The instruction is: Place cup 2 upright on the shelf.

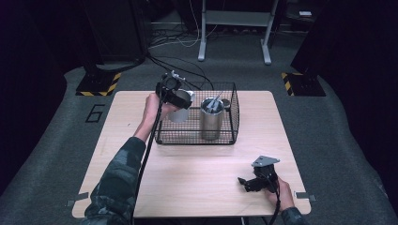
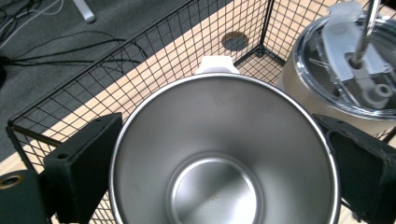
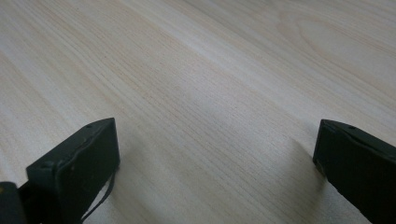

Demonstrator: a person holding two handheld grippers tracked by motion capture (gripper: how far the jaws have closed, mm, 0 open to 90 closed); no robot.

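The left gripper (image 2: 219, 154) clamps its jaws across the open stainless-steel cup (image 2: 224, 154) inside the black wire basket (image 1: 232, 117). The cup is rigid, light and slippery; hold it at mid-wall. The right gripper (image 3: 215, 158) rests wide open and empty on the pale wooden table (image 3: 210, 70).

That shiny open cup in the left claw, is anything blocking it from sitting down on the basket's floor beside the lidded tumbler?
Nothing visible does. The left gripper has its jaws on either side of the open steel cup at the left end of the wire basket. The lidded tumbler stands close beside it on the right, a tight neighbour but not underneath.
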